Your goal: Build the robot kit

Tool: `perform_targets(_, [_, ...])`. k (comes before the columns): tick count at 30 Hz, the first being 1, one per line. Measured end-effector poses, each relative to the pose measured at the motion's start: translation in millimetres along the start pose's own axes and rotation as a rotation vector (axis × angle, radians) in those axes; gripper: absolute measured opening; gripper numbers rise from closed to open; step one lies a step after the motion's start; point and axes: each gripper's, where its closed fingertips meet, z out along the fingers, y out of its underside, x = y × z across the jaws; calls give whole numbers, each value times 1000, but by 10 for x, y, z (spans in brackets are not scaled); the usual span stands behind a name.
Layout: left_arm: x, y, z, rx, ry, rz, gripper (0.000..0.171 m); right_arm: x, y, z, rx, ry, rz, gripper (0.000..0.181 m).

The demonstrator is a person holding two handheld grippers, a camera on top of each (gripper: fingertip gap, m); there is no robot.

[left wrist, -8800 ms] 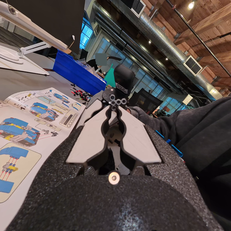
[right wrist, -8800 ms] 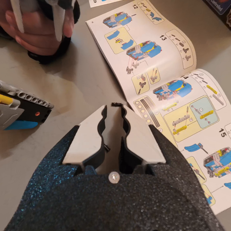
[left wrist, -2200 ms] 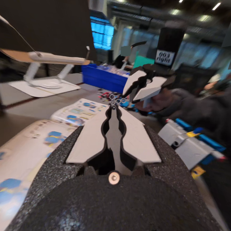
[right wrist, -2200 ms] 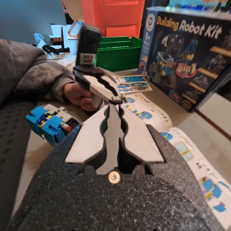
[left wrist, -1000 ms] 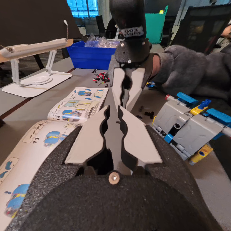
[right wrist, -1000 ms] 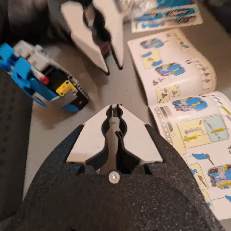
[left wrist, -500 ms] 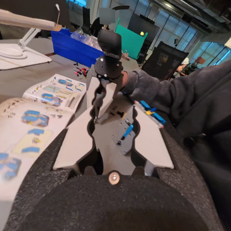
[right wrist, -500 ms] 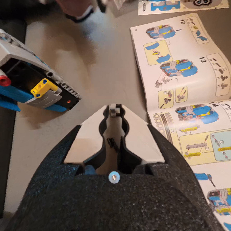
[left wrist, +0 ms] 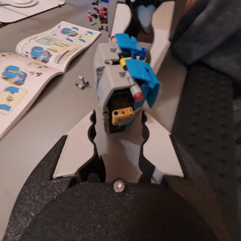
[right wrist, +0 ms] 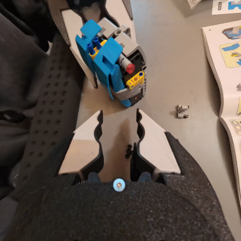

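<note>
- My left gripper [left wrist: 118, 113] is spread wide and holds nothing; the near end of the toy model [left wrist: 117, 83], a grey, blue and yellow brick build, sits between my fingertips [left wrist: 92, 114] on the table [left wrist: 54, 117].
- My right gripper [right wrist: 119, 110] is also released and empty, with the same model [right wrist: 114, 62] just ahead of its tips, apart from them.
- Each view shows the other gripper's pale fingers flanking the model's far end; whether they touch it I cannot tell, and their tops are cut off by the picture edge.
- A small grey connector piece [left wrist: 82, 82] lies loose left of my left fingers, between the model and the open booklet [left wrist: 39, 54].
- Tiny black pins [right wrist: 128, 151] lie half hidden behind my right gripper's right finger.
- A scatter of small parts [left wrist: 99, 14] far ahead is too blurred to tell apart.
- A dark sleeve [left wrist: 208, 32] fills the right edge.
</note>
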Motion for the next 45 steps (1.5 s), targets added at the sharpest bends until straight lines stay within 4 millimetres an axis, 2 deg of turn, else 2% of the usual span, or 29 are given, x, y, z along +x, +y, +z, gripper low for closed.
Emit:
perform_targets(2, [-56,-33,56,1,-44,9,70,-13,-41,117,-5,3,-24,52])
perform_targets(4, [-86,-63,67,11,-68,25,59,51,-121,169,21,46,-46,49])
perform_targets(7, [-203,-54,42,10,-108,34,59,189,-188,206,40,126,-58,45])
perform_targets(9, [-329,-49,10,16,-132,11,59,232,-246,255,60,142,-48,55])
perform_targets(11, [-502,-34,-38,11,-174,8,59,281,-258,250,43,166,-48,46])
perform_targets(14, [-775,-1,-135,5,-207,-7,58,370,-256,53,60,205,11,43])
perform_targets(17, [-1012,34,-229,-5,-213,-9,58,554,-52,-208,35,302,62,41])
perform_targets(20, [-1127,40,-259,-4,-183,-1,59,727,115,-437,38,369,122,39])
perform_targets(23, [-1148,29,-250,7,-158,-10,59,813,191,-611,74,384,183,39])
perform_targets(25, [-1145,35,-248,10,-142,-44,59,832,219,-699,100,392,206,40])
perform_targets(29, [-1139,36,-308,36,-149,-77,73,835,267,-816,133,412,228,40])
perform_targets(35, [-1047,37,-598,90,-193,-137,79,880,268,-859,151,434,246,41])
perform_targets(37, [-1109,-99,-838,157,-295,-194,73,924,302,-866,130,465,249,42])
perform_targets(38, [-1098,-250,-993,228,-336,-233,68,932,315,-865,125,468,251,42])
perform_targets(40, [-899,-602,-1223,385,-326,-268,59,907,335,-845,117,443,248,43])
perform_targets(41, [-767,-734,-1245,432,-301,-264,53,876,366,-828,97,420,248,42])
perform_targets(43, [-472,-848,-1042,422,-219,-220,47,726,472,-778,29,330,250,35])
perform_targets(45, [-121,-794,-613,336,-77,-147,48,506,559,-738,-14,214,264,32])
